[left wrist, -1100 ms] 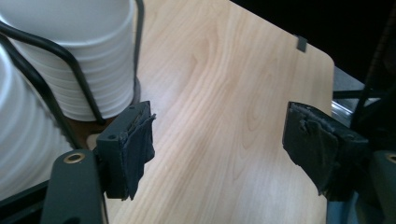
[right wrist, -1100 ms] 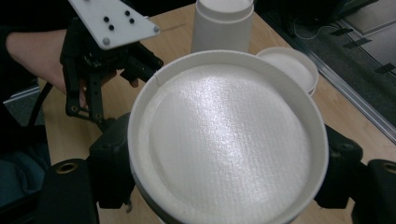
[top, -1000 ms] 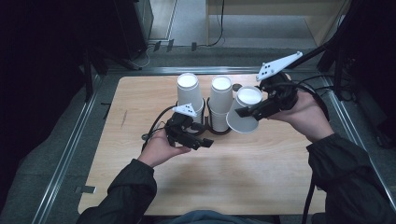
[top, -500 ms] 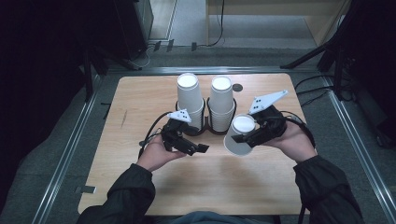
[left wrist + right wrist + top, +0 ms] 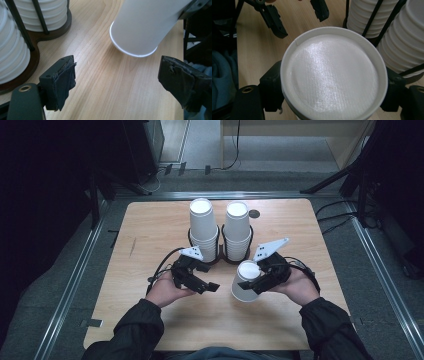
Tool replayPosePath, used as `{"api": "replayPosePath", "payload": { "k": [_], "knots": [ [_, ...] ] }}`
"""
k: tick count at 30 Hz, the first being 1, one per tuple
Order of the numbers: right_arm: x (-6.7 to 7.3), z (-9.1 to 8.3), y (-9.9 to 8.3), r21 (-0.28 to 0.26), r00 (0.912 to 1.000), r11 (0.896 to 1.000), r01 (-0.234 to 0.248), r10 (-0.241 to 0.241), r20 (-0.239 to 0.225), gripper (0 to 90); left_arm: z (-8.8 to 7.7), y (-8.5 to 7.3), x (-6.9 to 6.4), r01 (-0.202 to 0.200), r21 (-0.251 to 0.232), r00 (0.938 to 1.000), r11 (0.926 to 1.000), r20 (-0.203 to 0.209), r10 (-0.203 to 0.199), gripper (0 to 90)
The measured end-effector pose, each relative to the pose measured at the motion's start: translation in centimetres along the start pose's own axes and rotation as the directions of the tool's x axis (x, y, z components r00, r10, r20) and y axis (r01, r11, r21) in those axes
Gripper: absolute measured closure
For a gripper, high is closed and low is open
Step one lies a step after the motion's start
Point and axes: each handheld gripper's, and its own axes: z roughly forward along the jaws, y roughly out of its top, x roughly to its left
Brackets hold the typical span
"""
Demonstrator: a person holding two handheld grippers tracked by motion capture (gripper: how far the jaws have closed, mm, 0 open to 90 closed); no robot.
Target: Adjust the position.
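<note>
My right gripper (image 5: 256, 279) is shut on a white paper cup (image 5: 243, 288), held upside down and tilted just above the table. In the right gripper view the cup's base (image 5: 332, 75) sits between the two black jaws. My left gripper (image 5: 210, 277) rests low to the cup's left, pointing at it. Its jaws have just been opening and stand open with nothing between them. The left gripper view shows its pads (image 5: 63, 82) wide apart over bare wood, with the cup's rim (image 5: 135, 50) ahead.
Two stacks of upside-down white cups (image 5: 202, 227) (image 5: 236, 230) stand in a dark wooden holder (image 5: 220, 261) with black rods, right behind both grippers. The wooden table (image 5: 150, 230) has a small round hole (image 5: 254, 213) at the back. Metal rails (image 5: 75, 280) run along its sides.
The right hand has brought the cup down and nearer, from beside the right stack to just over the table. The left hand has sunk a little.
</note>
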Motion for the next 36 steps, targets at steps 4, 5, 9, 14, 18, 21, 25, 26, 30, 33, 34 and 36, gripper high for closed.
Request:
{"api": "replayPosePath", "payload": {
  "k": [4,5,9,14,18,21,25,26,30,33,34,36],
  "knots": [
    [0.1,0.9,-0.5,-0.023,0.9996,1.0,0.019,-0.019,0.02,23.8,0.4,-0.2,0.7,-0.018,0.012,0.9996,0.9998,0.021,0.018,14.4],
    [0.1,1.1,-0.6,-0.033,0.9996,0.999,0.013,-0.013,0.024,23.8,0.5,-0.3,0.8,-0.018,0.008,0.9994,0.9998,0.031,0.018,14.4],
    [-0.4,2.0,-1.0,-0.041,0.9997,0.999,-0.023,0.023,-0.006,24.0,0.7,-0.3,0.7,-0.039,-0.004,0.998,0.9992,0.051,0.039,12.5],
    [-0.8,3.3,-0.8,-0.037,0.9985,0.999,-0.039,0.037,-0.039,24.0,1.5,-0.5,0.7,-0.047,0.049,0.9982,0.9977,0.038,0.045,12.9],
    [-0.6,4.1,-0.4,-0.039,0.9985,0.999,-0.027,0.025,-0.049,24.0,1.8,-0.5,0.7,-0.052,0.033,0.9973,0.9981,0.054,0.05,11.9],
    [-0.2,3.9,0.0,-0.068,0.9983,0.998,-0.02,0.016,-0.056,24.1,2.2,-0.4,0.5,-0.053,0.031,0.9957,0.9981,0.078,0.051,9.3],
    [0.0,3.2,0.5,-0.098,0.9979,0.995,-0.02,0.014,-0.063,24.1,2.9,-0.2,-0.2,-0.072,0.046,0.9941,0.9964,0.085,0.068,6.6],
    [0.0,3.0,0.7,-0.107,0.9979,0.994,-0.02,0.013,-0.064,24.1,3.0,-0.1,-0.3,-0.075,0.047,0.9933,0.9961,0.091,0.071,5.6],
    [0.4,2.4,1.4,-0.142,0.9972,0.99,-0.018,0.007,-0.074,24.1,3.4,0.1,-0.6,-0.077,0.051,0.9924,0.9958,0.101,0.071,2.2],
    [0.7,2.1,1.8,-0.157,0.9971,0.988,-0.012,0.0,-0.076,24.1,3.7,0.2,-0.8,-0.077,0.048,0.9916,0.9959,0.108,0.071,2.2],
    [0.8,2.1,1.9,-0.164,0.997,0.986,-0.013,0.0,-0.078,24.2,3.8,0.2,-1.0,-0.085,0.043,0.9913,0.9955,0.105,0.08,2.2],
    [1.0,1.9,2.1,-0.179,0.9961,0.984,-0.02,0.004,-0.088,24.2,3.8,0.3,-1.1,-0.091,0.027,0.9907,0.9955,0.104,0.088,2.0]
  ]
}}
